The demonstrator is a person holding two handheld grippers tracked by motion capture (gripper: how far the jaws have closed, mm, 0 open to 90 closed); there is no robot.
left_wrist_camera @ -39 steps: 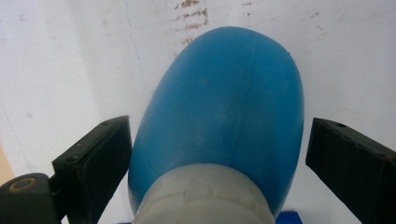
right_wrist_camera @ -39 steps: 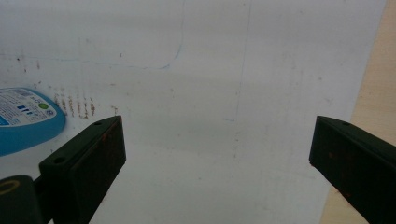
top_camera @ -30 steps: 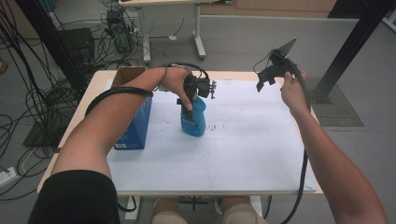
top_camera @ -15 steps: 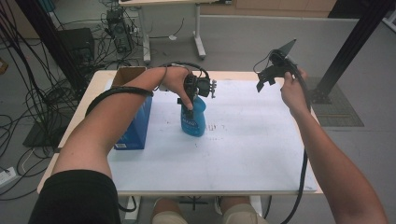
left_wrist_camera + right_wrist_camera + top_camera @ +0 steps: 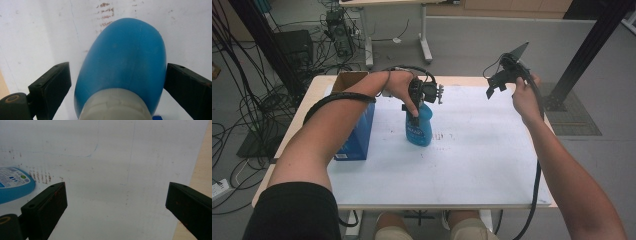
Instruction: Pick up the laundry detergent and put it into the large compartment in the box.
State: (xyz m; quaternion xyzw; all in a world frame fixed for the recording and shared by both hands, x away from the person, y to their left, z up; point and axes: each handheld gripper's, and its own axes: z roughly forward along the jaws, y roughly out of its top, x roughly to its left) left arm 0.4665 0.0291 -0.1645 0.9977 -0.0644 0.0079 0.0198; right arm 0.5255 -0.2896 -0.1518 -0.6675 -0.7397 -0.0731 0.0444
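A blue plastic bottle (image 5: pixel 419 129) with a pale neck stands upright on the white sheet (image 5: pixel 472 155), left of the table's middle. My left gripper (image 5: pixel 415 114) comes down over its top. In the left gripper view the bottle (image 5: pixel 125 62) sits between the two black jaws; there is a narrow gap on the left side, and the right pad (image 5: pixel 185 85) is almost at its wall. My right gripper (image 5: pixel 497 82) is held up in the air over the far right of the table, open. In its own view the right gripper (image 5: pixel 117 185) has nothing between its jaws, and the bottle (image 5: pixel 13 185) shows at the left.
A blue carton (image 5: pixel 358 132) with an open cardboard top stands just left of the bottle, under the left forearm. The wooden tabletop (image 5: pixel 307 107) shows around the white sheet. Cables, a black frame post (image 5: pixel 592 50) and another table's legs lie on the floor beyond.
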